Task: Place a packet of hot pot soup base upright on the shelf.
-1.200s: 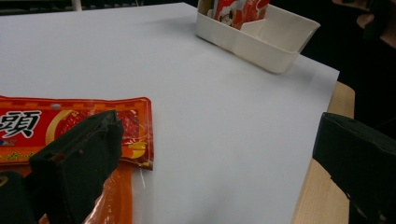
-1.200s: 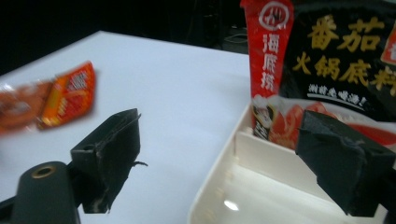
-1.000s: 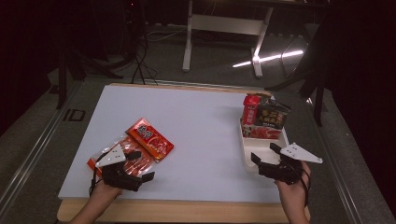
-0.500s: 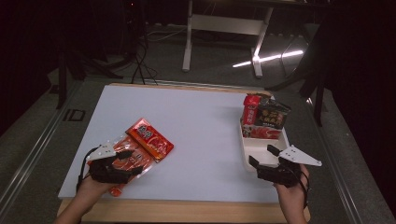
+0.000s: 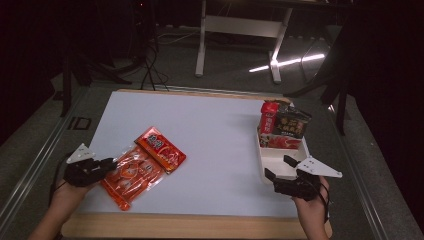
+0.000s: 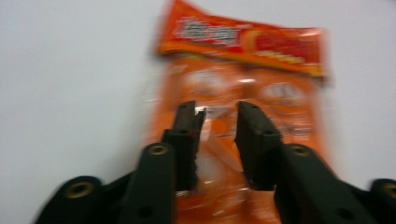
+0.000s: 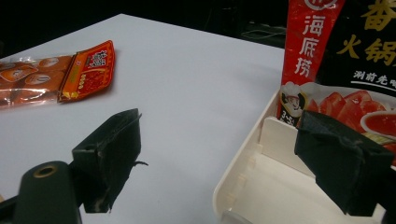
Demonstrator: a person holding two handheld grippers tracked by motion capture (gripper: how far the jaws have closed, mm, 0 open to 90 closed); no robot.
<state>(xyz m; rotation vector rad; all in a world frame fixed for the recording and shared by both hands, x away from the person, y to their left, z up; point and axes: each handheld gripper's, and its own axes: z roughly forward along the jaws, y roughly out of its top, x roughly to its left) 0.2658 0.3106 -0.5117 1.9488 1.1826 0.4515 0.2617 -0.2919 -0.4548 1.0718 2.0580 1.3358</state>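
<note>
Left tongs (image 5: 111, 163): held low at the near left edge of the counter (image 5: 220, 125), pointing across it toward the orange snack packet (image 5: 131, 175). Jaws have just been closing, and in the left gripper view the tongs (image 6: 218, 122) stand narrowed over the packet (image 6: 243, 93), with its clear film between the pads; that view is blurred, so whether the pads already press on the film cannot be told

Orange snack packet: flat on the counter directly ahead of the left tongs, its near end under the jaws and its printed header at the far end

Red packet (image 5: 161, 149): flat on the counter just beyond the left tongs, lying against the far end of the orange packet

Right tongs (image 5: 278, 167): at the near right of the counter, jaws spread wide and released, nothing between them; in the right gripper view (image 7: 219, 154) they straddle the near wall of the white tray (image 7: 247, 168)

White tray (image 5: 276, 156): immediately ahead of the right tongs

Upright sauce packets (image 5: 282, 127): standing in the tray's far end, beyond the right tongs
</note>
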